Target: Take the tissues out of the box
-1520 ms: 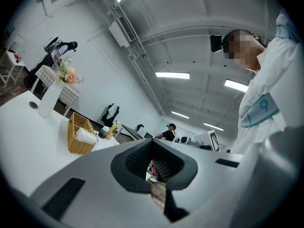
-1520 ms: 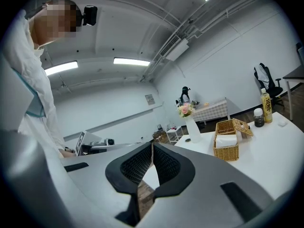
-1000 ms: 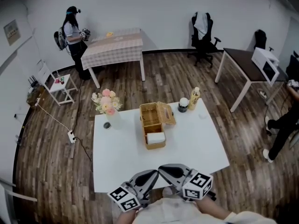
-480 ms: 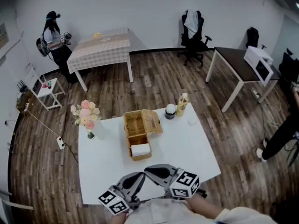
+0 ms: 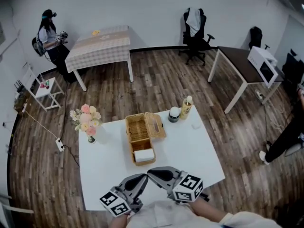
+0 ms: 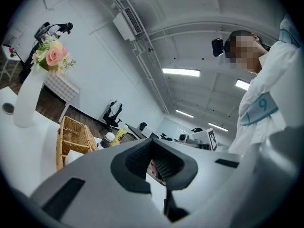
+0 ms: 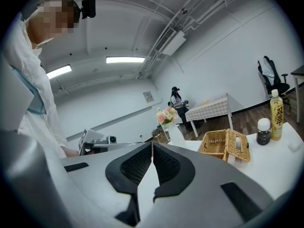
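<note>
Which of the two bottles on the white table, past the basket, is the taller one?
The yellow bottle, the one farther right. It is tall and slim, while the dark jar beside it is squat with a white lid.

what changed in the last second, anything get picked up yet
Nothing was taken hold of or let go. Only the head view shifted: the table and everything on it slid left in the frame. The left gripper and right gripper stay shut and empty at the near table edge. The tissues still sit in the open wicker box.
</note>
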`<move>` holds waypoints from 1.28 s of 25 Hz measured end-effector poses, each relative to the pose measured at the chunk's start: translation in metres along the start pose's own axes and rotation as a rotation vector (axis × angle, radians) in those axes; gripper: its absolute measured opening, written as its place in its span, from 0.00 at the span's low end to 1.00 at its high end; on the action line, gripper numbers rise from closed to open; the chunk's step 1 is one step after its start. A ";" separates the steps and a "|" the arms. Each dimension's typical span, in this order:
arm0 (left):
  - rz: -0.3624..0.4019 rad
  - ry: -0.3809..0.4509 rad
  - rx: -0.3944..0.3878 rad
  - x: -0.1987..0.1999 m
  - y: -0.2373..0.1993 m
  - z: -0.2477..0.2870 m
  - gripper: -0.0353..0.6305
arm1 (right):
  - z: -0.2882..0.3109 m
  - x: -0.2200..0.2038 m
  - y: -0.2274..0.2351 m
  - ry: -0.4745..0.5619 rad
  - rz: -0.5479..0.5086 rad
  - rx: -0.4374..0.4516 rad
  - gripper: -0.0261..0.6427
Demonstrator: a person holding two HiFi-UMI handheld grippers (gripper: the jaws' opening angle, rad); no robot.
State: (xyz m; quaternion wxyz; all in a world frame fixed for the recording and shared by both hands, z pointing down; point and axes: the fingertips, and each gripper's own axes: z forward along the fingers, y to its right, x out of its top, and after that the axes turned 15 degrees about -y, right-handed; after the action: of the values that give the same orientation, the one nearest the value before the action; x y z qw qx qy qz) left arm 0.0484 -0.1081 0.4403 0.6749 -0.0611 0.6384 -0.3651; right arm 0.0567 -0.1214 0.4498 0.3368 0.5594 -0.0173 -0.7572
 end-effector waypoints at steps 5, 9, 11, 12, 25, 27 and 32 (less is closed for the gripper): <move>0.008 -0.017 -0.005 0.006 -0.009 0.004 0.06 | 0.005 0.005 0.009 0.007 0.001 -0.005 0.09; 0.000 -0.028 -0.012 0.004 -0.013 0.005 0.06 | 0.009 0.002 0.013 -0.006 -0.008 -0.015 0.09; -0.006 -0.032 -0.015 0.005 -0.013 0.006 0.06 | 0.008 0.003 0.014 -0.012 -0.011 -0.012 0.09; -0.008 -0.033 -0.017 0.005 -0.013 0.007 0.06 | 0.007 0.003 0.015 -0.015 -0.014 -0.009 0.09; -0.051 -0.048 -0.025 -0.006 -0.030 0.016 0.06 | 0.020 -0.006 0.027 -0.109 -0.187 0.063 0.09; -0.058 -0.045 -0.021 -0.007 -0.032 0.015 0.06 | 0.022 -0.002 0.030 -0.097 -0.214 0.057 0.09; -0.068 -0.059 -0.003 -0.016 -0.035 0.011 0.06 | 0.028 0.010 0.046 -0.066 -0.225 0.034 0.09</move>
State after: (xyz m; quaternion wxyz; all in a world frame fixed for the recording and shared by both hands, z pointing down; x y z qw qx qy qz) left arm 0.0452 -0.1287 0.4750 0.6803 -0.0945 0.6164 -0.3851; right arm 0.0535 -0.1721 0.4701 0.2392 0.5381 0.0217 -0.8079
